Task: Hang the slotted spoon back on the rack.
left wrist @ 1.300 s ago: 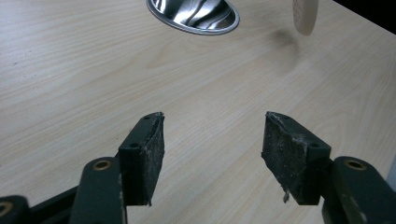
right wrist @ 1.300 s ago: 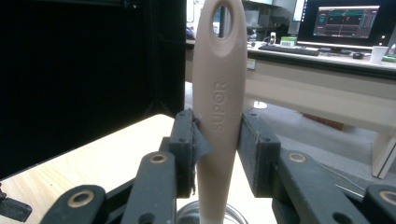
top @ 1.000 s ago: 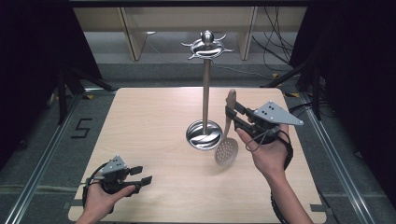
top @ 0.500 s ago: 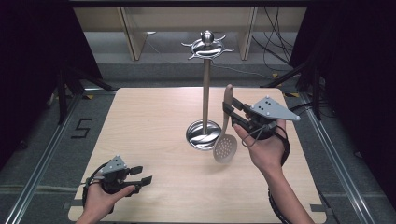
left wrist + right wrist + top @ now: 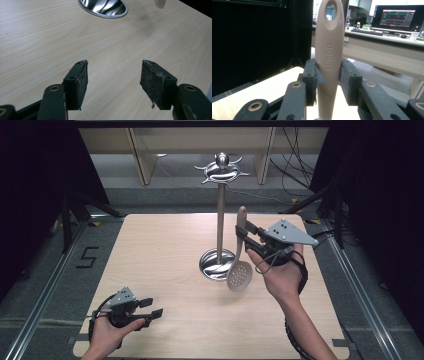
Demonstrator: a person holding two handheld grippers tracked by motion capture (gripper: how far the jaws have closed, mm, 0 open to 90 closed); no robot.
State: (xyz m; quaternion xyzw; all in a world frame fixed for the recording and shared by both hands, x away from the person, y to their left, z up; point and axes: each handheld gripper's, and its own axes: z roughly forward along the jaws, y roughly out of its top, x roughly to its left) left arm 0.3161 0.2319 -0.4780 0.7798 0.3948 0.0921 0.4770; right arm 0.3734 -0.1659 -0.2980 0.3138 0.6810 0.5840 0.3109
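Since the earlier frames: skimmer spoon [image 5: 240,265] lifted a little and drawn closer to the stand's pole; left hand unmoved.

Spoon: tan plastic, held upright, handle end up, perforated bowl hanging down just above the counter [image 5: 165,250], right of centre. Bowl hangs just beside the stand's round base [image 5: 218,265], on its right; touching or not, cannot tell. Hang-hole at the handle tip plain in the right gripper view [image 5: 330,11].

Right gripper [image 5: 248,236]: jaws clenched on the spoon's handle, pads pressing both sides of it below the hole. Grip looks square, handle not skewed.

Stand [image 5: 220,220]: steel pole rising from the polished base near counter centre, crown of small hooks [image 5: 221,169] at the top, well above the spoon's tip.

Left gripper [image 5: 152,306]: resting near the counter's near left corner, jaws released, nothing between them; bare wood ahead, base rim at the far edge of its view.

Step in hand, by my reading: carrying the spoon up to hang it on the stand. Lift only partly made.

Next move calls for: raise the handle tip to hook height, bring the hole in line with one hook, slip it over, then let go once the hook bears the weight. Risk: knocking the pole, since the stand is free-standing.
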